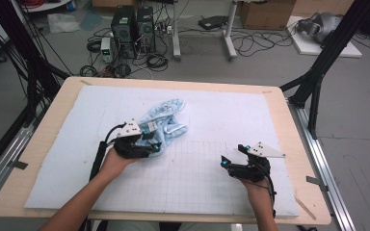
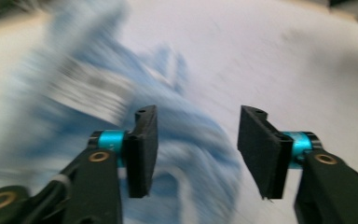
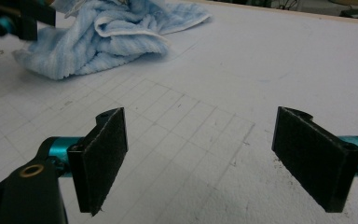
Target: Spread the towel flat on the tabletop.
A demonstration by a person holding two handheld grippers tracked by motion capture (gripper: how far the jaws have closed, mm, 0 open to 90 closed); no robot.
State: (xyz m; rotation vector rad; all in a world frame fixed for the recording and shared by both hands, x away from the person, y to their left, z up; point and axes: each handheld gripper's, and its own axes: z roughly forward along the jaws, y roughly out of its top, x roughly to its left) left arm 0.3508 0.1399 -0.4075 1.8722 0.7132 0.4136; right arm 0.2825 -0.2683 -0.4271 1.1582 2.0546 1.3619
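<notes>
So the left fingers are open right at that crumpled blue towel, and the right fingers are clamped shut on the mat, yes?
Not quite. The right gripper has its fingers spread wide open over the bare gridded mat, as the right gripper view shows. The left gripper is indeed open at the crumpled blue towel.

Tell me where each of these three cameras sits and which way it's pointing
High view: above the near table edge, looking forward and down on the white gridded mat; both forearms, left gripper and right gripper show.
Left gripper view: rides the left gripper, facing the crumpled light-blue striped towel close up, blurred; jaws apart.
Right gripper view: rides the right gripper, low over the mat, jaws apart.
Shared: all three see the towel.
</notes>
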